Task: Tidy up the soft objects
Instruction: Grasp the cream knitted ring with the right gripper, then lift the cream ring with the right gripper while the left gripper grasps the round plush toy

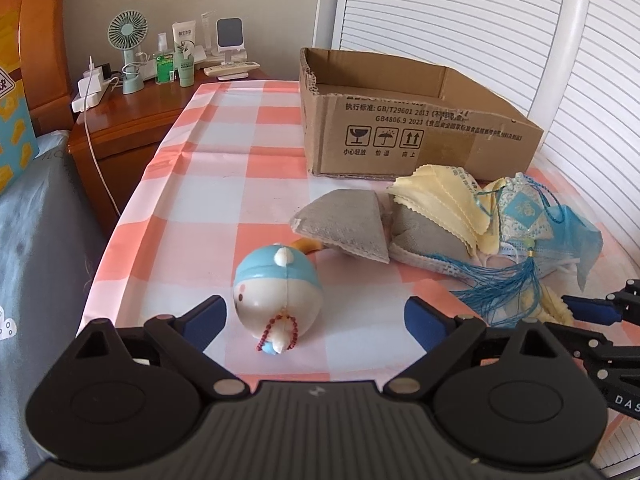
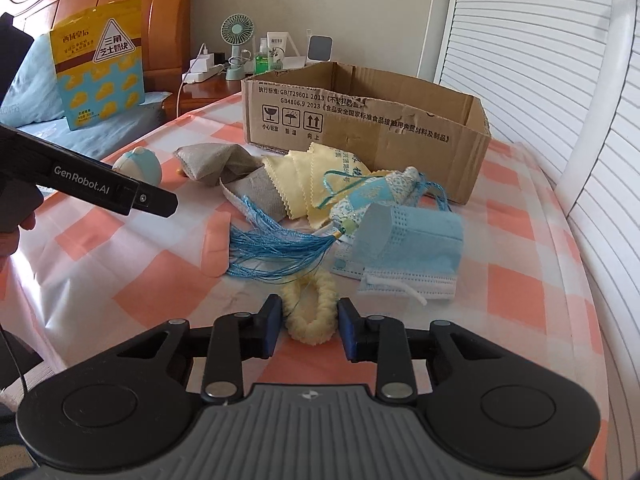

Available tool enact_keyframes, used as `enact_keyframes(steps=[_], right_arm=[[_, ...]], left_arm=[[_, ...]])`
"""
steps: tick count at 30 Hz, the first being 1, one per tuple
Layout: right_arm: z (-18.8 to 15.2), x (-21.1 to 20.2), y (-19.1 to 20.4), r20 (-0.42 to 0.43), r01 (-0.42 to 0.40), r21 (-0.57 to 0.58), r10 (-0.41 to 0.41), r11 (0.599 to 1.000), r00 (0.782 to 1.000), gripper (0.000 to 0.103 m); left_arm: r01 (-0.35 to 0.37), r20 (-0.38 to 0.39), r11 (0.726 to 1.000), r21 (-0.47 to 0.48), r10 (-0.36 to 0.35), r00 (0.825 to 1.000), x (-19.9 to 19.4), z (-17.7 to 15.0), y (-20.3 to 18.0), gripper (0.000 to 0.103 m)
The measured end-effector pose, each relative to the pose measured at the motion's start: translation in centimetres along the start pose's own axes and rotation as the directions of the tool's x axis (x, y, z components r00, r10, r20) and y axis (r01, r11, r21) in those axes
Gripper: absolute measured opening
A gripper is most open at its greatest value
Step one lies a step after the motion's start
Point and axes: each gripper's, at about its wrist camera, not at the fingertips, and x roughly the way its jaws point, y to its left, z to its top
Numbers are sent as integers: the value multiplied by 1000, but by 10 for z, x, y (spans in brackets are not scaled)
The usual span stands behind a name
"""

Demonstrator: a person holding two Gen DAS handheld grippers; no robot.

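While both tongs hover low, two soft items lie ready for the cardboard box (image 2: 360, 120).

My right gripper (image 2: 308, 326), half open, brackets the yellow braided loop (image 2: 310, 312), long axis pointing away from me; nothing gripped. My left gripper (image 1: 316, 320), wide open and empty, faces the round plush toy (image 1: 278, 292) by the table's near edge.

box (image 1: 420, 136) floor: hidden from me | orange thing (image 1: 308, 245): mostly behind grey pouch (image 1: 344, 224) | my right claw (image 1: 596, 312): cut by edge
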Motion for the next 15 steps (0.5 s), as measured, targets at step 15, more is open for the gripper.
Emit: enact_keyframes(steps=[15], right_arm=[[-20,-24,-8,-20,-6,-16,6,1000,1000,48]], left_arm=[[9,-8,1000,15,-9,1000,-4,-4,-6,95]])
